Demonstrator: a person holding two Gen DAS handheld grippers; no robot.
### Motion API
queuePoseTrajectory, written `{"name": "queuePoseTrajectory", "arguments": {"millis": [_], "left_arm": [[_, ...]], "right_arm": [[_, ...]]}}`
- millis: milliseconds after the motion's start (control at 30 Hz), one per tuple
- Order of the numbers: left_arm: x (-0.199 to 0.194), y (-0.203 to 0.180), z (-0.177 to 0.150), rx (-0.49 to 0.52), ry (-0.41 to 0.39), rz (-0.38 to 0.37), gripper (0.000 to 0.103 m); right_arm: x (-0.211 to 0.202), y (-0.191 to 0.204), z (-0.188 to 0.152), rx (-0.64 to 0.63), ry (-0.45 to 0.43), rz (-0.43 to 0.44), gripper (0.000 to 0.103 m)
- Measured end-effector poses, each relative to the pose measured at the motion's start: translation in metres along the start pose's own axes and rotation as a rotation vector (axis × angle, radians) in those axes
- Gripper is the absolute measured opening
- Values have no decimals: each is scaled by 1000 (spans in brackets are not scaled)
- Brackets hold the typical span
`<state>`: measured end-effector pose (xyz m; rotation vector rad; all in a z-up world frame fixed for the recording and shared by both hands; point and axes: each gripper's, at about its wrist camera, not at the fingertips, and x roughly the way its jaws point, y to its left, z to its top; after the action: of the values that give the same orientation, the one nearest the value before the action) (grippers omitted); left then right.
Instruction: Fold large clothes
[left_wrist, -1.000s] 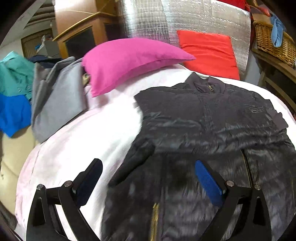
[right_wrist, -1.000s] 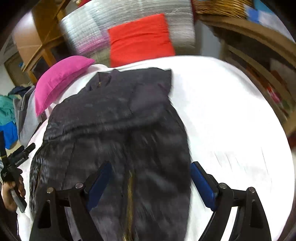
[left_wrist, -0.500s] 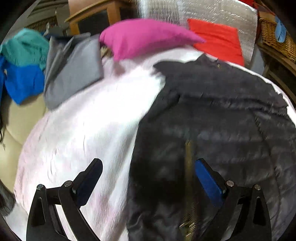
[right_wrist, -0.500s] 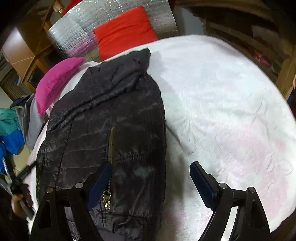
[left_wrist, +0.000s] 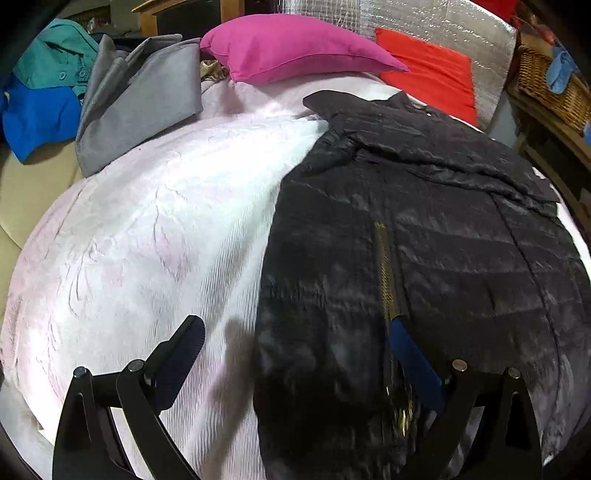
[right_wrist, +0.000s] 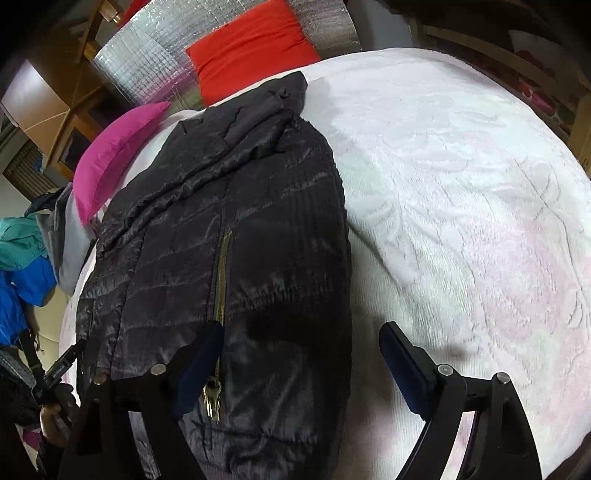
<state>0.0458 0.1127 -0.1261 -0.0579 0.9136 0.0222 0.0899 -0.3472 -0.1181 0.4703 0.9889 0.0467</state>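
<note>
The jacket (left_wrist: 424, 258) lay flat on the bed (left_wrist: 147, 240), collar toward twelve o'clock, hem at six. The left gripper (left_wrist: 295, 354) had its jaws wide open and empty, straddling the jacket's left edge near the hem; the right gripper (right_wrist: 301, 354) was likewise open and empty over the right edge. The risk, as I judged it, was that the slick quilted shell would slip from a shallow bite, or that a pad would catch the zipper (right_wrist: 221, 277) and drag the layers askew. A grey garment (left_wrist: 140, 99) lay at ten o'clock, a pink pillow (left_wrist: 295, 48) at twelve and a red cushion (left_wrist: 432, 77) at one, crowding the collar end where a fold would land.
</note>
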Motion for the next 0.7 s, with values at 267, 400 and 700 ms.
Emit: {"name": "queuePoseTrajectory", "arguments": {"millis": [267,400,700], "left_arm": [[-28,24,-10,-34,13,-61,100],[-34,33,-21,-72,70,-158,100],[-27,20,-46,-62,164,-262,80]], "right_arm": [[-14,-17,-33,84,28,126,70],[-15,-16,-50,111,48,183,66],[-19,-19,-70,176,56,268,55]]}}
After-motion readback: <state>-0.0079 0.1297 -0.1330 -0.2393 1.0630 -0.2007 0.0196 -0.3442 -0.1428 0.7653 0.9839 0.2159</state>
